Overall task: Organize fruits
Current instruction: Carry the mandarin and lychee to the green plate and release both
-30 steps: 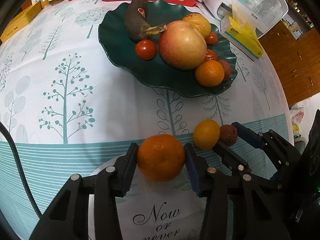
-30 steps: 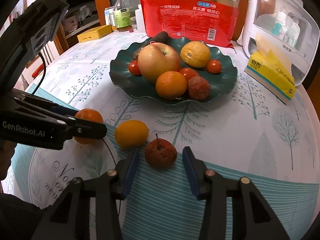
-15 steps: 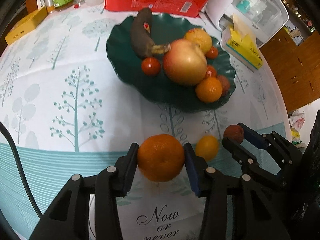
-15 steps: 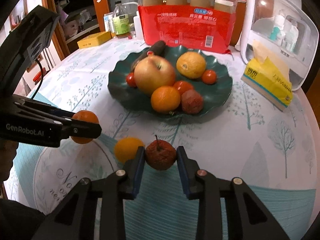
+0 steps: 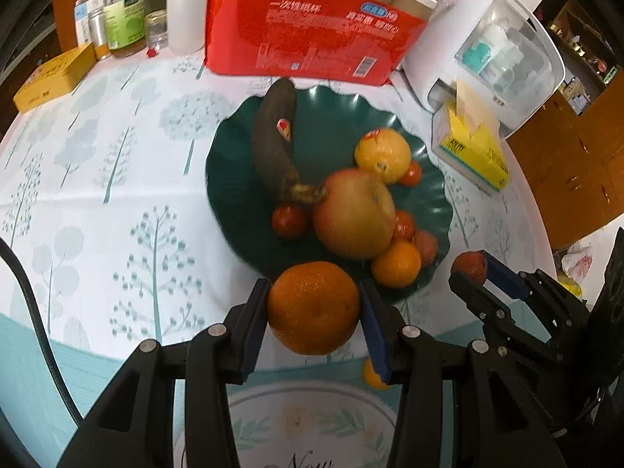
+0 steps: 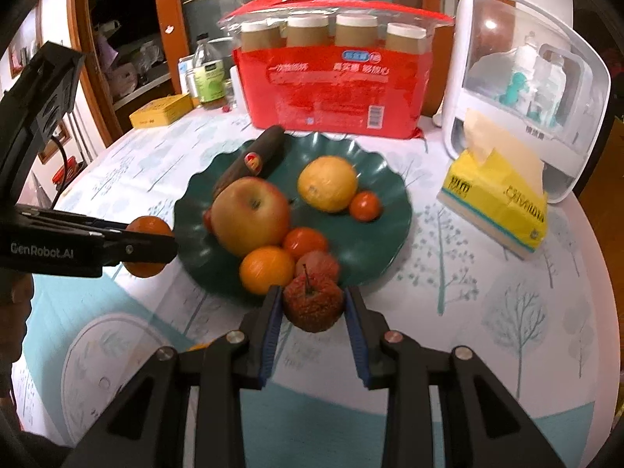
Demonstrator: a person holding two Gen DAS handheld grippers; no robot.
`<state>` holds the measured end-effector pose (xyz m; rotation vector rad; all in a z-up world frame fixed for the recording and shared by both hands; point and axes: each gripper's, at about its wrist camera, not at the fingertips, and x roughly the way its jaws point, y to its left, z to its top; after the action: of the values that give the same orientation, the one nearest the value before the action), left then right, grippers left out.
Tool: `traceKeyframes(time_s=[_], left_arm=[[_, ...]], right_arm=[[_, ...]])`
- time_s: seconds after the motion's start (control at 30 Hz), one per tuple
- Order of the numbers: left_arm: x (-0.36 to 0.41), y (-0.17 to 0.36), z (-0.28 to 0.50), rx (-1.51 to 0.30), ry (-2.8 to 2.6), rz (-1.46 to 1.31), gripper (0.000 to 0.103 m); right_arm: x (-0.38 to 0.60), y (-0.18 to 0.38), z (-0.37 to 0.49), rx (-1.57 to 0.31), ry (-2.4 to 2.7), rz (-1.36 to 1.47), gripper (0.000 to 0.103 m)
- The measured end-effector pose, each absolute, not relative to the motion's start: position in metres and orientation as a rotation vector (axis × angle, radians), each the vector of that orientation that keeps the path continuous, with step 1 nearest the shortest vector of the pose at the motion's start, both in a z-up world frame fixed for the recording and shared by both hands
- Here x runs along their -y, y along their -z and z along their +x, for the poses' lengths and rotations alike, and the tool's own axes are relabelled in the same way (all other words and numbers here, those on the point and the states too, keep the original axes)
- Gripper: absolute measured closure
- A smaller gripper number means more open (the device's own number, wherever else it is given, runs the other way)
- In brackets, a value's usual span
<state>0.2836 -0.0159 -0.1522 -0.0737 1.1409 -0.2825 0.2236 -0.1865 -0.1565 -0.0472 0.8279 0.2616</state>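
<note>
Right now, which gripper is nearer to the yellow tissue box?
Right. The right gripper, holding a wrinkled red fruit, sits on the tissue box side; the left gripper is across the green plate.

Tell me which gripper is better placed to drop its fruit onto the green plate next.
Right. The right gripper holds the wrinkled red fruit right at the green plate's near rim; the left gripper, gripping the orange, sits slightly farther back.

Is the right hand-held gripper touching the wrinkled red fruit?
Touching. The right wrist view shows the right hand-held gripper with both blue pads pressed against the wrinkled red fruit.
</note>
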Motion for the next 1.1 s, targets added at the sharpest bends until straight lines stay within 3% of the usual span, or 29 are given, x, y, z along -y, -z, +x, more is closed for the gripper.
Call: traceKeyframes(time_s=[0.73, 0.9, 1.1], left_arm=[[0.017, 0.169, 0.312, -1.144, 0.284, -0.098, 0.059], [0.015, 0.164, 0.309, -1.125, 0.283, -0.097, 0.043], [0.007, 0.156, 0.302, -1.112, 0.273, -0.101, 0.039]], right_arm=[[0.205, 0.172, 0.28, -0.845, -0.204, 0.027, 0.07], [0.203, 0.172, 0.282, -0.852, -0.202, 0.034, 0.061], [0.203, 0.163, 0.275, -0.831, -0.181, 0.047, 0.053]])
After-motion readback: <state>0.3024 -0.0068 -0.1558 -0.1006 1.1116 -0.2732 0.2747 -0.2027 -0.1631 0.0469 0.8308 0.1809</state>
